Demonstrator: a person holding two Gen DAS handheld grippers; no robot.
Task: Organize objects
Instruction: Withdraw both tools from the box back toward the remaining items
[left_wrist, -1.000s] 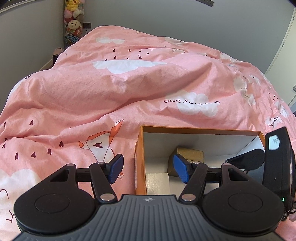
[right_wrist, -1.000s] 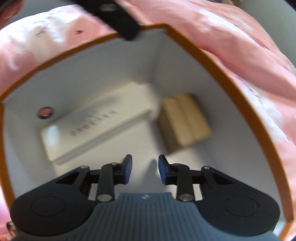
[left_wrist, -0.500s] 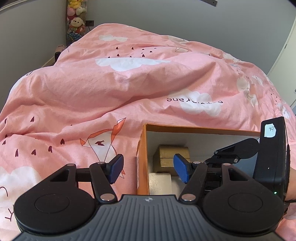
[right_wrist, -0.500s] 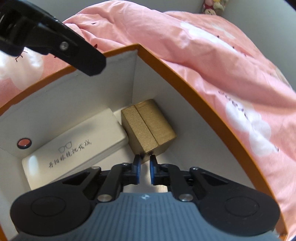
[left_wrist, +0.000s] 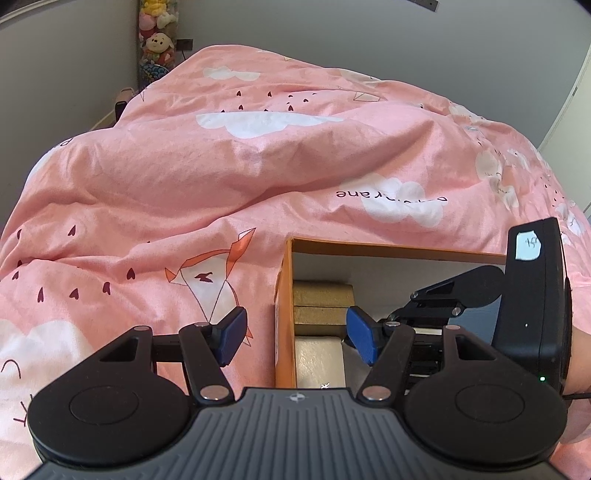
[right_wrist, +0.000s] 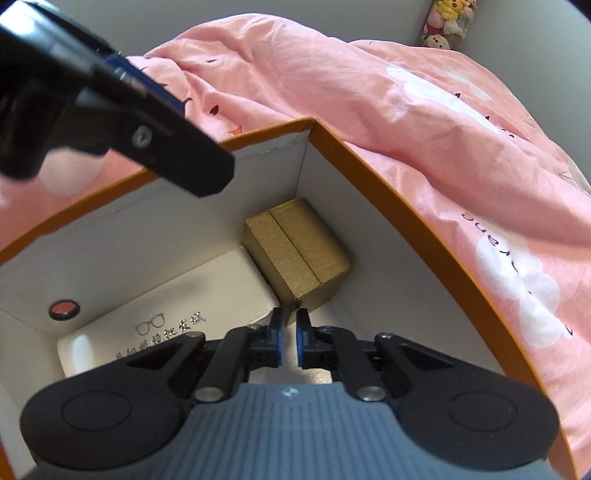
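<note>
Sitting in the far corner of the orange box (right_wrist: 424, 206), the gold box (right_wrist: 299, 251) is a brushed-gold block w/ a seam line splitting its top face into two strips; it touches the end of the white glasses case (right_wrist: 162, 302) beside it. Right gripper (right_wrist: 287, 341) is inside the box just short of the gold box's near corner, pads nearly together w/ a thin gap, nothing between them. Left gripper (left_wrist: 291, 334) spread wide, straddling the orange box's left wall, empty.

Right wrist view shows the seam, the case's glasses logo & print, plus a small red disc (right_wrist: 64, 309) on the inner wall; left wrist view gives only the gold box (left_wrist: 321, 306) side-on, the case end (left_wrist: 319, 360) & the right gripper's body. Pink duvet (left_wrist: 221, 177) carries the box.

Gold box's long axis & seam run from the corner back toward the right gripper, slightly skewed to the walls
</note>
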